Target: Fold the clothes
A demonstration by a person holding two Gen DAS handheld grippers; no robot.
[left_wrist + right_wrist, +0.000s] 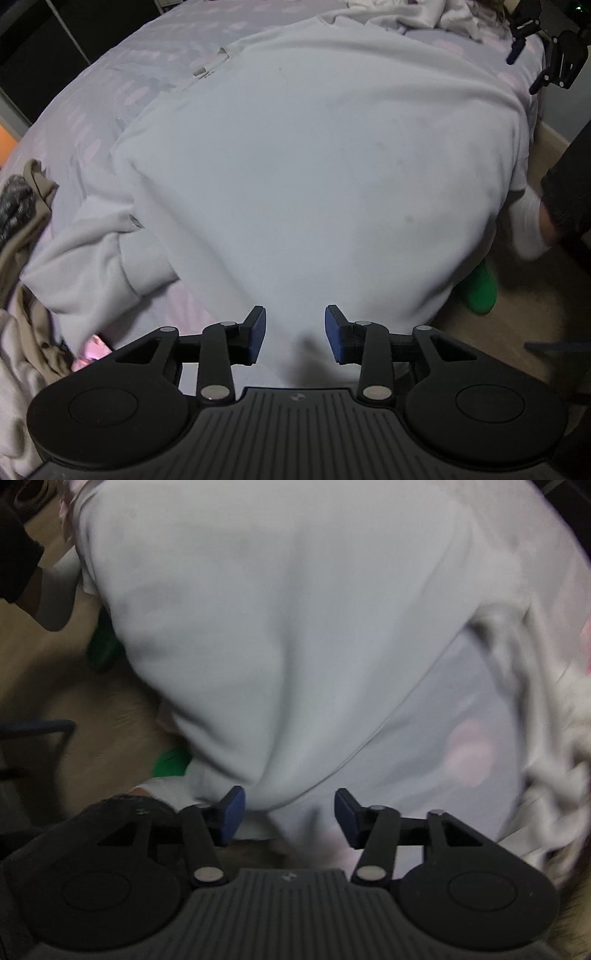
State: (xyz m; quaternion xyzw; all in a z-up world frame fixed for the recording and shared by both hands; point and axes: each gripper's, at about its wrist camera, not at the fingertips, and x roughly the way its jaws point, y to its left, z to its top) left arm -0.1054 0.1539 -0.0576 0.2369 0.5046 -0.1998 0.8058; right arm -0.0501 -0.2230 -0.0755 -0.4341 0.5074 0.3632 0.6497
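A large white sweatshirt [314, 155] lies spread flat on the bed, one sleeve [92, 254] folded at the left. My left gripper [294, 334] is open and empty, hovering just above the garment's near edge. In the right wrist view the same sweatshirt [277, 609] fills the frame; my right gripper [290, 816] is open and empty over its corner at the bed edge. The right gripper also shows far off in the left wrist view [543, 48], at the bed's far right corner.
The bed has a lilac sheet with pink spots [92, 107]. A pile of other clothes [26, 229] lies at the left, more laundry [406, 11] at the far end. A green object [480, 291] sits on the wooden floor [44, 686] beside the bed.
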